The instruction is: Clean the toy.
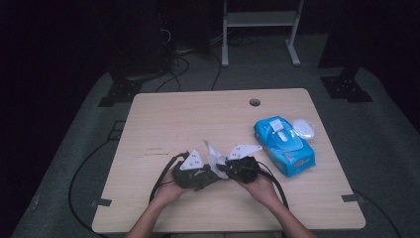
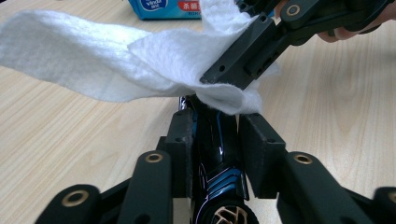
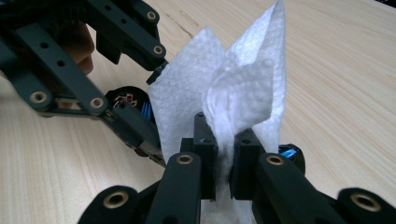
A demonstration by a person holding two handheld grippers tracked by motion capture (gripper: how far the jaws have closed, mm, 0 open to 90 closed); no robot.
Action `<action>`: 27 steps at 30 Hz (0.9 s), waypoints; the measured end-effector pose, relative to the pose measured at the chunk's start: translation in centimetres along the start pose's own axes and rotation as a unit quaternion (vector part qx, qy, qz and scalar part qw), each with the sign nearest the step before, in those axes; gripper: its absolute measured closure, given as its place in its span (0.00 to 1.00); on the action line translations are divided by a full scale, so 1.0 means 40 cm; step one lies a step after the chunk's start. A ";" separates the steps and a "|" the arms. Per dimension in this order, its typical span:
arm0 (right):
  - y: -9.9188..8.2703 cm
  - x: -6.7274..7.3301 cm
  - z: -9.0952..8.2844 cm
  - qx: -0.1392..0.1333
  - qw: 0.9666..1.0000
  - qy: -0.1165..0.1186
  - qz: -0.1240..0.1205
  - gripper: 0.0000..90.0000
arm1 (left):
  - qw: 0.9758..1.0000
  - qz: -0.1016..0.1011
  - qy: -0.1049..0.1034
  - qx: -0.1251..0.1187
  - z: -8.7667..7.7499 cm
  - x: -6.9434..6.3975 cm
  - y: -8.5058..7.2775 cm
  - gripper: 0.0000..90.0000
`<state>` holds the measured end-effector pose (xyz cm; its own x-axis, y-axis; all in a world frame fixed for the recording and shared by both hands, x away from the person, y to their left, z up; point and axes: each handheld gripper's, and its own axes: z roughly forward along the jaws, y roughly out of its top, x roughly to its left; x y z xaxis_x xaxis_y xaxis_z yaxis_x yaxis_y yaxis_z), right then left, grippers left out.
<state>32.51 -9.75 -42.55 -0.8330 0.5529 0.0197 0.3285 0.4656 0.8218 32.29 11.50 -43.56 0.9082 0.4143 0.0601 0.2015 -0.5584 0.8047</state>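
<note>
A black glossy toy (image 2: pixel 217 154) with blue stripes and a gold wheel is clamped between the jaws of my left gripper (image 2: pixel 215 123), which is shut on it. My right gripper (image 3: pixel 225 135) is shut on a bunched white wet wipe (image 3: pixel 243 79). The wipe (image 2: pixel 93 60) drapes over the toy's far end, with the right gripper's jaw pressing it there. In the high view both grippers, left (image 1: pixel 198 174) and right (image 1: pixel 242 167), meet nose to nose at the table's front middle, the wipe (image 1: pixel 214 156) sticking up between them. The toy (image 3: pixel 133 103) shows beside the wipe.
A blue pack of wet wipes (image 1: pixel 285 144) lies to the right on the wooden table (image 1: pixel 163 119), with a white oval lid (image 1: pixel 303 128) just behind it. A cable hole (image 1: pixel 254 102) sits near the far edge. Black cables trail off the front edge.
</note>
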 end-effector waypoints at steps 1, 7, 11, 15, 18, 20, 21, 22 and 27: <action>0.000 -0.001 0.001 -0.001 1.000 0.000 0.000 0.92 | 1.000 -0.001 0.005 0.003 0.001 -0.001 0.002 0.59; -0.006 -0.015 -0.013 -0.003 1.000 -0.018 -0.005 0.92 | 0.999 0.006 0.017 0.051 0.017 0.001 -0.020 0.61; -0.006 -0.023 -0.020 -0.006 1.000 -0.026 0.001 0.92 | 0.998 0.003 0.017 0.059 0.021 0.005 -0.023 0.62; -0.001 -0.008 -0.010 0.000 1.000 -0.012 -0.011 0.87 | 0.998 0.004 0.019 0.065 0.028 0.002 -0.023 0.59; 0.002 -0.003 -0.007 0.003 1.000 -0.009 -0.017 0.81 | 0.998 0.006 0.018 0.063 0.028 0.000 -0.022 0.59; 0.003 -0.004 -0.010 0.004 1.000 -0.007 -0.019 0.73 | 0.998 0.003 0.018 0.056 0.023 0.003 -0.022 0.59; 0.003 -0.005 -0.018 0.001 1.000 -0.011 -0.025 0.68 | 0.999 -0.003 0.017 0.051 0.017 0.008 -0.020 0.59; 0.003 -0.005 -0.018 0.001 1.000 -0.011 -0.025 0.68 | 0.999 -0.003 0.017 0.051 0.017 0.008 -0.020 0.58; 0.007 -0.007 -0.039 -0.011 0.999 -0.015 -0.029 0.62 | 0.999 -0.008 0.017 0.047 0.014 0.011 -0.018 0.58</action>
<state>32.13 -10.85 -41.44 -0.8361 0.5467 -0.0454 0.2697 0.4816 0.8339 32.74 11.67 -44.47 0.8924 0.4460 0.0688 0.2502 -0.6157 0.7472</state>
